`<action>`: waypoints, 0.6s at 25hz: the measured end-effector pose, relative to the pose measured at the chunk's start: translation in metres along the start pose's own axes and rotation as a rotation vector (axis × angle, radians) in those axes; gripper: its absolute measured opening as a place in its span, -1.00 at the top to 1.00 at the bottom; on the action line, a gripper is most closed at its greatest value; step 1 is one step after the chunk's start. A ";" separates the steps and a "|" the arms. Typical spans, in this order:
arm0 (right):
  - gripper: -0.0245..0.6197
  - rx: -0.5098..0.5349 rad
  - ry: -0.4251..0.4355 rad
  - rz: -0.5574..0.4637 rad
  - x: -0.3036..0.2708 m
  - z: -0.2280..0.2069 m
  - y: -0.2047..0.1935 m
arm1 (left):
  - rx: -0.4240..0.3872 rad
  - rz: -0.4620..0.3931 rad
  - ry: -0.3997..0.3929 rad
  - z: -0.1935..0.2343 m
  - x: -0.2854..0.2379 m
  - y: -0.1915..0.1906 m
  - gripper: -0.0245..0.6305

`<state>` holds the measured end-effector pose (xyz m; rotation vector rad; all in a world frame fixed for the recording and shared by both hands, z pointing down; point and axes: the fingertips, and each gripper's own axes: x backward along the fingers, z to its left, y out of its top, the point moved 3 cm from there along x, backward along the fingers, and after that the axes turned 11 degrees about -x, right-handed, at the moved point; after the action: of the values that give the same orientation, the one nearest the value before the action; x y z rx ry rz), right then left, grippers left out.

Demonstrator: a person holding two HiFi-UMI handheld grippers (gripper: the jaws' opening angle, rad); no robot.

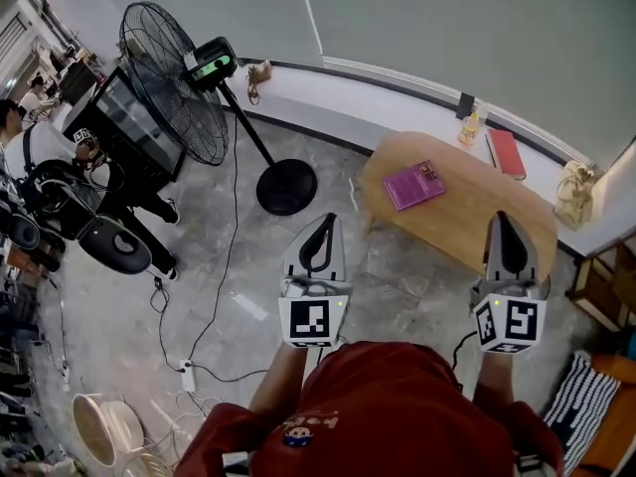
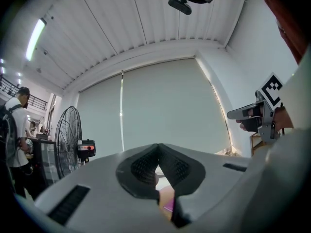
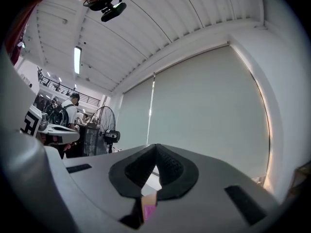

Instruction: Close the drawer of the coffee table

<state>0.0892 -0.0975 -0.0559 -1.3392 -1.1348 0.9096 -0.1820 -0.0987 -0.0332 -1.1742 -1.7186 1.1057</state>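
The light wooden coffee table (image 1: 477,229) stands ahead and to the right, with a pink book (image 1: 414,184) lying on its top. No drawer shows in any view. My left gripper (image 1: 324,219) is held over the floor to the left of the table, jaws shut and empty. My right gripper (image 1: 501,219) hangs over the table's near right part, also shut with nothing held. In the left gripper view the pads (image 2: 146,166) meet at the tip, with the right gripper (image 2: 253,113) off to the side. In the right gripper view the pads (image 3: 167,166) meet too.
A standing fan (image 1: 174,82) on a round black base (image 1: 286,187) stands left of the table. Cables and a power strip (image 1: 187,374) lie on the floor. A red book (image 1: 506,152) and a bag (image 1: 574,195) sit by the window ledge. People stand at far left.
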 end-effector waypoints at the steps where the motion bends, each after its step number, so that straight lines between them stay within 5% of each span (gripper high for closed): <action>1: 0.93 0.005 0.005 0.000 -0.001 0.001 0.000 | -0.005 0.005 -0.002 0.000 0.000 -0.001 0.90; 15: 0.93 0.017 0.016 0.026 -0.001 0.005 -0.005 | 0.008 0.032 0.003 -0.001 0.003 -0.004 0.91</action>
<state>0.0833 -0.0973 -0.0516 -1.3482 -1.0974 0.9238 -0.1833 -0.0965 -0.0292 -1.2017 -1.6972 1.1278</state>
